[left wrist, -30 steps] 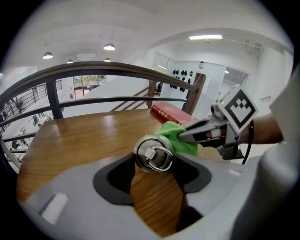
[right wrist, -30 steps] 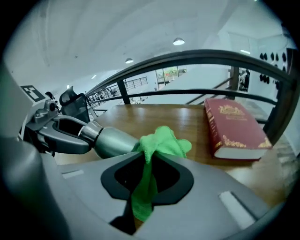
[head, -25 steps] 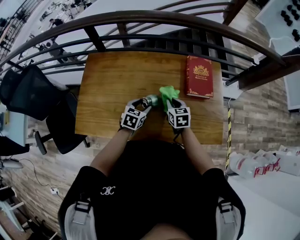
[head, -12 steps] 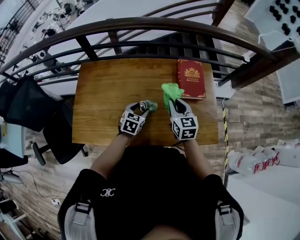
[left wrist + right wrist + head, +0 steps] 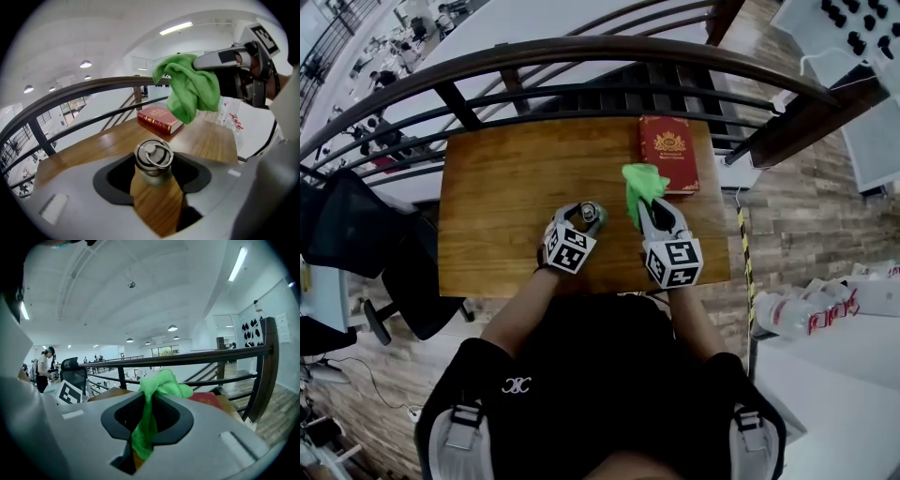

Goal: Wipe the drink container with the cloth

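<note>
— So where was the steel bottle (image 5: 153, 159)?
— Clamped between the left gripper's (image 5: 584, 215) jaws, over the near part of the wooden table (image 5: 497, 216).
— And the green cloth (image 5: 639, 183)?
— Pinched in the right gripper's (image 5: 645, 202) closed jaws, just right of the bottle, not touching it, near the red book (image 5: 667, 153).

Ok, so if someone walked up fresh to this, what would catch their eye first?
The bright green cloth, pinched in the right gripper over the wooden table's middle. Beside it, apart from it, the metal drink bottle clamped in the left gripper. Then the red book at the table's far right, by the dark railing.
</note>
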`<state>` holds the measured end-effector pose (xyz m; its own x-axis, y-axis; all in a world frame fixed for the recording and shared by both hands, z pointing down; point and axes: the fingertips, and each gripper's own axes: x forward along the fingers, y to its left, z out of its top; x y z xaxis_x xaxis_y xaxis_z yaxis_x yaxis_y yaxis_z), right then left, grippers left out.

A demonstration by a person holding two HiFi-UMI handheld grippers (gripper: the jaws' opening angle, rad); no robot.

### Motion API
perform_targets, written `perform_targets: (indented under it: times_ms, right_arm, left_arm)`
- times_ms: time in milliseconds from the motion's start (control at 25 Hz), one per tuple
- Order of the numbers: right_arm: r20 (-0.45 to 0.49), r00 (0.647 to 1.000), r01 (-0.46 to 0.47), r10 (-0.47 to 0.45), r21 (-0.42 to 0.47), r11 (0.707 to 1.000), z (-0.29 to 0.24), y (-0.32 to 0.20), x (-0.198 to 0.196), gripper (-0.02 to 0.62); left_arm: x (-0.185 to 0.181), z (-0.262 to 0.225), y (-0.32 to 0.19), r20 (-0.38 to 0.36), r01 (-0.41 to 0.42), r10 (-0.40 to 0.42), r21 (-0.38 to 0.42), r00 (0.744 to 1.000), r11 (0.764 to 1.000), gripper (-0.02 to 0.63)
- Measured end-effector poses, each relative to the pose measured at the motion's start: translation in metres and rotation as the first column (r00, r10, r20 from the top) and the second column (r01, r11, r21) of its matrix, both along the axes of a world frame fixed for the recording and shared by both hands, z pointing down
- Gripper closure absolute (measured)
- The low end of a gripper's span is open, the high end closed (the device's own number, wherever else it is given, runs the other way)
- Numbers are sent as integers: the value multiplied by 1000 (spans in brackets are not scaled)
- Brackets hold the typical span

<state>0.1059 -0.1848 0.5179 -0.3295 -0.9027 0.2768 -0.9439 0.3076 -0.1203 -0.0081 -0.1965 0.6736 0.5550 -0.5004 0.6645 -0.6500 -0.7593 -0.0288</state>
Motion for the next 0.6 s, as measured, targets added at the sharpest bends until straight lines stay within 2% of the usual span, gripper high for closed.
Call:
perform_targets:
  times_ms: [320,600]
  right_arm:
    - [6,999,-38,38,-18,999,4,6,18,549]
    - [19,999,-42,43,-13,999,7,6,22,549]
  left_arm:
    - [18,0,-3,44,-43,41,31,998,999,318]
    - [28,2,-2,3,-46,46,17,999,999,318]
